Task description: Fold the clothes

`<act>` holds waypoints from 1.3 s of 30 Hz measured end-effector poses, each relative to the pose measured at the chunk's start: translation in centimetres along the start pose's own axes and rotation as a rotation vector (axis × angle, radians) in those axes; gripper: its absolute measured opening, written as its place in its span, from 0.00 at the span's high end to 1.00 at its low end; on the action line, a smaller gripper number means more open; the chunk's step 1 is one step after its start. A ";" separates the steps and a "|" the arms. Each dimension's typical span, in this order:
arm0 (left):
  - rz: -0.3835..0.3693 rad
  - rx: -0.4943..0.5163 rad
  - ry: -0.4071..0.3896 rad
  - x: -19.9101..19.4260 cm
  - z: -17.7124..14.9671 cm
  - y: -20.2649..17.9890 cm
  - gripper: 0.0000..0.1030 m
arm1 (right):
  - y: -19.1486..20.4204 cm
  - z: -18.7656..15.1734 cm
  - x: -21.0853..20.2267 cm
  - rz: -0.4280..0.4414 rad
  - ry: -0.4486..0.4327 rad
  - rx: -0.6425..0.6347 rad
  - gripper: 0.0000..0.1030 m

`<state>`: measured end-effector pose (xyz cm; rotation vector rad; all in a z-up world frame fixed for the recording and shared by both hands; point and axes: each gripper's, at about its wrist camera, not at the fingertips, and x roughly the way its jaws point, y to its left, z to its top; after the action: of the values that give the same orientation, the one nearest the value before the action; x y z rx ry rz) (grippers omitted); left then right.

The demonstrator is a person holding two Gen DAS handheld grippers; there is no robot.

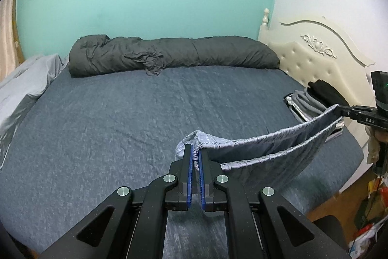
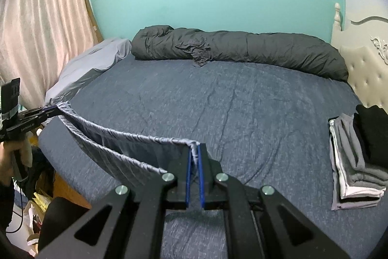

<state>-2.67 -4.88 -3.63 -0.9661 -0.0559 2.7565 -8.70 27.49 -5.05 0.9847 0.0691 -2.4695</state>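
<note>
Over the blue bed [image 1: 109,113], we pinch soft, light shorts [image 1: 266,147] by the waistband, left gripper [image 1: 195,157] and right gripper [image 2: 195,157] clamped at nine and three o'clock.

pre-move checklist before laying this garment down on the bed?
1. Left gripper shut on the blue-grey checked garment: ok.
2. Right gripper shut on its other end: ok.
3. Top edge spans between the two grippers, sagging slightly, both layers hanging together: ok.
4. Lower hem clear of the blue bedsheet: cannot tell, hidden below the grippers.
5. Open sheet ahead for laying down: ok.
6. Stack of folded clothes to the right, apart from the garment: ok.
</note>
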 end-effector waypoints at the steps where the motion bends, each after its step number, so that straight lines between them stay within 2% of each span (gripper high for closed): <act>1: -0.002 0.000 0.007 0.1 -0.3 -0.1 0.96 | -0.1 -0.1 -0.1 0.002 0.004 0.003 0.95; 7: -0.006 -0.007 0.062 2.3 -1.2 -0.1 0.96 | -0.9 -1.2 0.3 0.020 0.047 0.036 0.95; 13: 0.030 -0.035 0.126 8.1 -1.0 0.9 0.96 | -2.5 -1.4 4.7 0.025 0.117 0.088 0.95; 25: 0.043 -0.114 0.274 24.7 0.8 5.9 0.96 | -7.0 0.6 19.1 -0.018 0.249 0.123 0.95; 32: 0.043 -0.165 0.370 34.2 0.3 9.2 0.96 | -10.1 1.1 27.9 -0.034 0.336 0.140 0.95; 39: 0.038 -0.225 0.456 41.2 -0.9 11.0 0.96 | -12.7 0.4 35.5 -0.049 0.418 0.201 0.95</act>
<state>-35.51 -6.66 -30.74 -1.6440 -0.2783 2.5280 -36.95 24.05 -29.82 1.5916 -0.0200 -2.3052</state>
